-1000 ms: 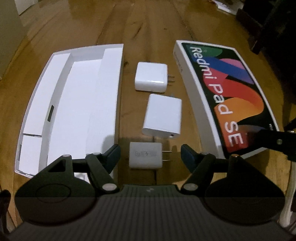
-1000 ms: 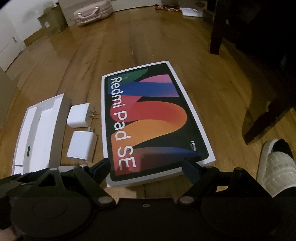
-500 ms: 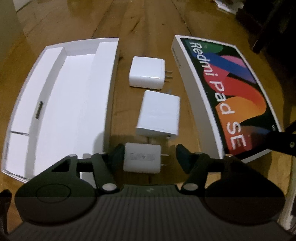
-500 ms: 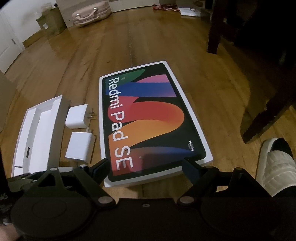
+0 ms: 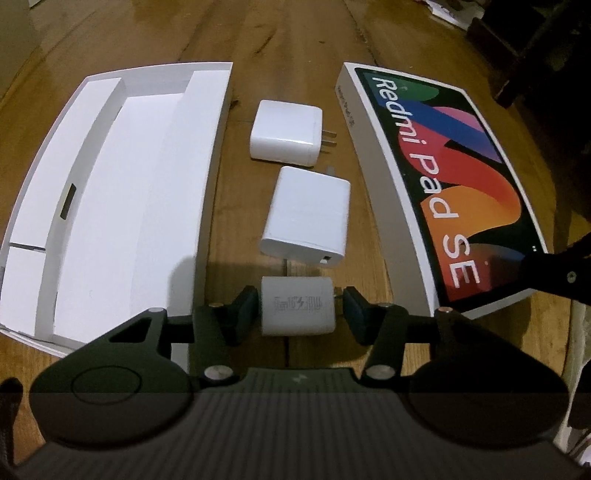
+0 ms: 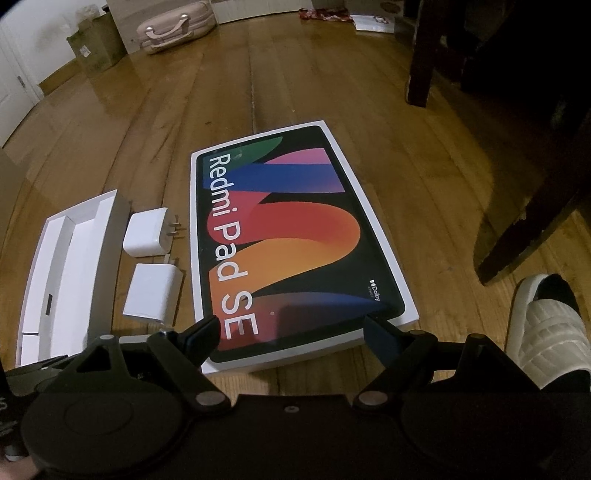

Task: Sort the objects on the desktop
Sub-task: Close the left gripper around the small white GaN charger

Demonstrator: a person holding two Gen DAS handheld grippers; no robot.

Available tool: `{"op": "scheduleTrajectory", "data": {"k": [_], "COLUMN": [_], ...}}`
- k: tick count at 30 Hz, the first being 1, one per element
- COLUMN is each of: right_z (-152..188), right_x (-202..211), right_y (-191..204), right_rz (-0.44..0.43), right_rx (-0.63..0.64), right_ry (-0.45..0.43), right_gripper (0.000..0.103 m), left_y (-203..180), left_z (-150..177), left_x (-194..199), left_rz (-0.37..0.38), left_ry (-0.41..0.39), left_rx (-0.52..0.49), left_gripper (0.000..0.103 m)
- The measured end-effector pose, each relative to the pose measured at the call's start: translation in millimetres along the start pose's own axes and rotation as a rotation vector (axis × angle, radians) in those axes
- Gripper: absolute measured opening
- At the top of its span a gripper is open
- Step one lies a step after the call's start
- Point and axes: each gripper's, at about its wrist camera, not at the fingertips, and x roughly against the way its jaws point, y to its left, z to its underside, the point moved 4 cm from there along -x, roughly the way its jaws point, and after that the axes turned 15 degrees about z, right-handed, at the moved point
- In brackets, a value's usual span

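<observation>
Three white chargers lie in a row on the wooden floor between a white open box tray (image 5: 110, 206) and a Redmi Pad SE box lid (image 5: 443, 177). My left gripper (image 5: 299, 314) straddles the nearest small charger (image 5: 297, 308); its left finger touches the charger's side, and the right finger stands a small gap away at the plug prongs. The middle charger (image 5: 308, 218) and the far charger (image 5: 284, 131) lie beyond. My right gripper (image 6: 291, 336) is open and empty over the near end of the Redmi Pad SE box lid (image 6: 295, 240).
In the right wrist view, a dark furniture leg (image 6: 532, 221) and a foot in a white slipper (image 6: 546, 332) are at the right. A pink suitcase (image 6: 173, 26) and a cardboard box (image 6: 96, 48) stand far back.
My left gripper has moved forward and narrowed around the nearest small charger, which now sits between its fingers. The right gripper has shifted slightly forward over the lid.
</observation>
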Motion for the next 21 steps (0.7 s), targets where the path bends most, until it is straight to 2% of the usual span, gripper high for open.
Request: {"op": "scheduleTrajectory", "data": {"k": [6,21], "right_z": [0.5,0.5], "right_x": [-1.4,-1.3], "right_y": [-0.8,-2.2], "right_rz": [0.014,0.016], "right_rx": [0.001,-0.004], "right_ry": [0.001,0.002], "right_gripper": [0.088,0.088], "left_y": [-0.4,-7.3], "left_z": [1.5,3.0], "left_x": [1.1,7.8], "left_rz": [-0.016,0.014], "left_ry": [-0.062,-0.083], "left_rx": [-0.025,-0.020], "left_gripper": [0.046,0.044]}}
